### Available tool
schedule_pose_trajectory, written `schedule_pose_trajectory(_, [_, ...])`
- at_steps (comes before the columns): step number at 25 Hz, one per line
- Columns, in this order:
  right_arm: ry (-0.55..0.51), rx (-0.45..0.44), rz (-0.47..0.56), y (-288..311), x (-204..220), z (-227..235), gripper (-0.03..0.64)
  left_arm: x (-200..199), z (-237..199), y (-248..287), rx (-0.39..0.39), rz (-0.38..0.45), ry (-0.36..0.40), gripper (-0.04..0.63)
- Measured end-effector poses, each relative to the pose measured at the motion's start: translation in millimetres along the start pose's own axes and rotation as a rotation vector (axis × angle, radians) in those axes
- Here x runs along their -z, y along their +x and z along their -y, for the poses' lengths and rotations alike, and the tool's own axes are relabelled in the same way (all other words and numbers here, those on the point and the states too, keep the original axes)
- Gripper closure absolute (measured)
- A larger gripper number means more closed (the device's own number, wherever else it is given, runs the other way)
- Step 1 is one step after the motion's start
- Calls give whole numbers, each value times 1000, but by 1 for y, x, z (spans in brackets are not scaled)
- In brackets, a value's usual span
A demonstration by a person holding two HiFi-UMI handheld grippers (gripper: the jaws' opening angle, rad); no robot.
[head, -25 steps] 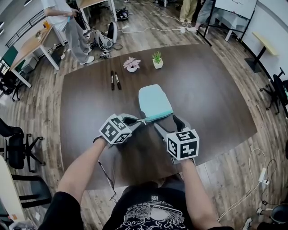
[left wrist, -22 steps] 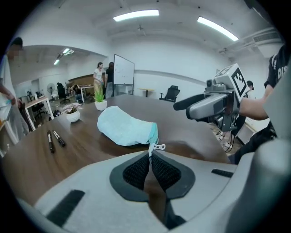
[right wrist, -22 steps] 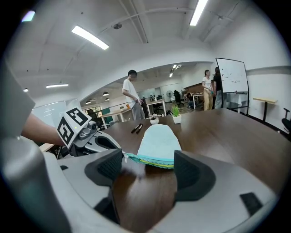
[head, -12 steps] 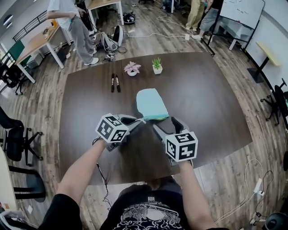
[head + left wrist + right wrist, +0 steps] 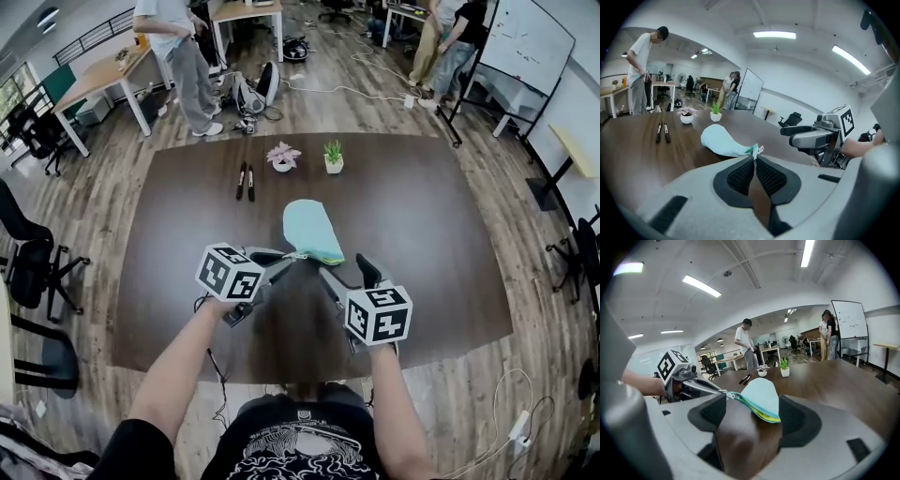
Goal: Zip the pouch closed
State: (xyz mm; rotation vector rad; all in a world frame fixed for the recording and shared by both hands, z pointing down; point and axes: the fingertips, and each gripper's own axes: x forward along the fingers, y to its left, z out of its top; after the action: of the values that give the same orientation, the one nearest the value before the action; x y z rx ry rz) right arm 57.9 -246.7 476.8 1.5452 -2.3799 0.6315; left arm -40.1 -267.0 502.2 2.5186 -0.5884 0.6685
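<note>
A light blue pouch (image 5: 309,228) with a teal zipper lies on the dark brown table (image 5: 422,216). Its near end is raised off the wood. My left gripper (image 5: 293,255) is shut on the zipper pull (image 5: 756,151) at that near end, and its pads meet around the small tab. In the left gripper view the pouch (image 5: 722,141) stretches away beyond the jaws. My right gripper (image 5: 347,274) stands open just right of the pouch's near corner. In the right gripper view that corner of the pouch (image 5: 762,398) sits between the wide jaws, and neither pad presses on it.
Two black markers (image 5: 246,180) lie toward the far left of the table. Two small potted plants (image 5: 283,157) (image 5: 333,156) stand near the far edge. People stand beyond the table by desks (image 5: 94,80), and office chairs (image 5: 33,272) are on the left.
Both grippers have risen a little, and the left one has rolled with the zipper pull still in it. The pouch's near end has lifted off the table.
</note>
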Motion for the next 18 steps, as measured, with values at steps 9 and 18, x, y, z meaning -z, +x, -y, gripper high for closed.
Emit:
schedule_pose_trajectory(9, [-21,-142,24,10,-13,-14,295,-17,20,-6,28,71,-113,572])
schedule_pose_trajectory(18, [-9,-276,51,16,-19,-39,325,-18,19,-15,45,101,-163,572])
